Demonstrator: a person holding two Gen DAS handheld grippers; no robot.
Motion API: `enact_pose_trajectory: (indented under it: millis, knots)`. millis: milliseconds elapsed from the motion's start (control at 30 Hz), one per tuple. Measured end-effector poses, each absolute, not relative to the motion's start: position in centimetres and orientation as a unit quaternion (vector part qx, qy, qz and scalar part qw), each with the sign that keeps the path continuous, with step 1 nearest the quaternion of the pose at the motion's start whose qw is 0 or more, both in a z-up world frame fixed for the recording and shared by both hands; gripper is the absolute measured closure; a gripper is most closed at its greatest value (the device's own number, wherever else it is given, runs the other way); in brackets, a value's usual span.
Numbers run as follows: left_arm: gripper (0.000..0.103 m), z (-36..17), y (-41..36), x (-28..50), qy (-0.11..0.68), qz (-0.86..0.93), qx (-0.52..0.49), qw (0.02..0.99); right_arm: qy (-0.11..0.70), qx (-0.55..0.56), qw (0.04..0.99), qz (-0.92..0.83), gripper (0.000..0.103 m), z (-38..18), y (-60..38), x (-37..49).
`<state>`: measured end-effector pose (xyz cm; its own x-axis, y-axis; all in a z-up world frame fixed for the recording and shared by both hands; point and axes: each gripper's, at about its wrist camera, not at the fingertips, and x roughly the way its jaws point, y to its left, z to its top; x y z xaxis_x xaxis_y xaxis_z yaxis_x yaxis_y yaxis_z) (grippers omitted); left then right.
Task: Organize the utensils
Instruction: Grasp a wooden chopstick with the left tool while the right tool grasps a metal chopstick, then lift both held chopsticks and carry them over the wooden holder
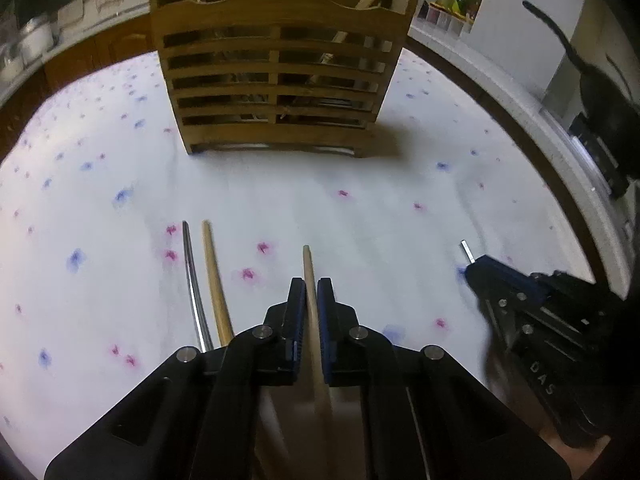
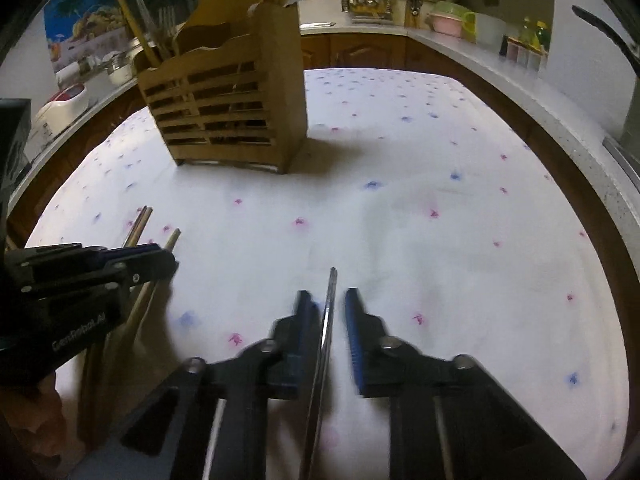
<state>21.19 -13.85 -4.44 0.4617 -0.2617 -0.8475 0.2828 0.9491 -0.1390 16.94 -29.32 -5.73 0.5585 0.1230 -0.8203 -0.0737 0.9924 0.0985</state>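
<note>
A slatted wooden utensil holder [image 1: 276,80] stands on the flowered tablecloth ahead, with several utensils inside; it also shows in the right wrist view [image 2: 228,112]. My left gripper [image 1: 307,292] is shut on a wooden chopstick [image 1: 309,276] that points toward the holder. Left of it lie a metal utensil handle [image 1: 192,276] and a second wooden chopstick [image 1: 214,276]. My right gripper [image 2: 326,304] is open around a metal utensil handle [image 2: 329,320], its fingers a little apart from it. The right gripper [image 1: 480,268] shows at the right of the left wrist view, the left gripper [image 2: 160,260] at the left of the right wrist view.
The table has a white cloth [image 2: 400,200] with blue and pink flowers. Beyond its edges runs a kitchen counter [image 2: 480,52] with wooden cabinets, jars, a dish rack [image 2: 364,0] and pots.
</note>
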Motion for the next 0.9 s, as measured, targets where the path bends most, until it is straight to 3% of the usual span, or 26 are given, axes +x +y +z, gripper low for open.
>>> enact_pose_trajectory:
  millis: [200,467,900]
  knots:
    - [0.098,-2.2,-12.1,19.0,0.475,-0.178,-0.029,0.861,0.463,0.078,0.879,0.079,0.099,-4.8,-30.2,15.9]
    - [0.098,3.3,-8.4,15.6,0.424,-0.203,-0.091,0.878,0.393,0.127,0.904,0.111,0.099,1.4,-30.9,12.6]
    - [0.098,10.2,-4.6,12.8,0.345,-0.21,-0.121,0.907,0.306,0.13,0.932,0.144,0.099,8.8,-29.8,10.2]
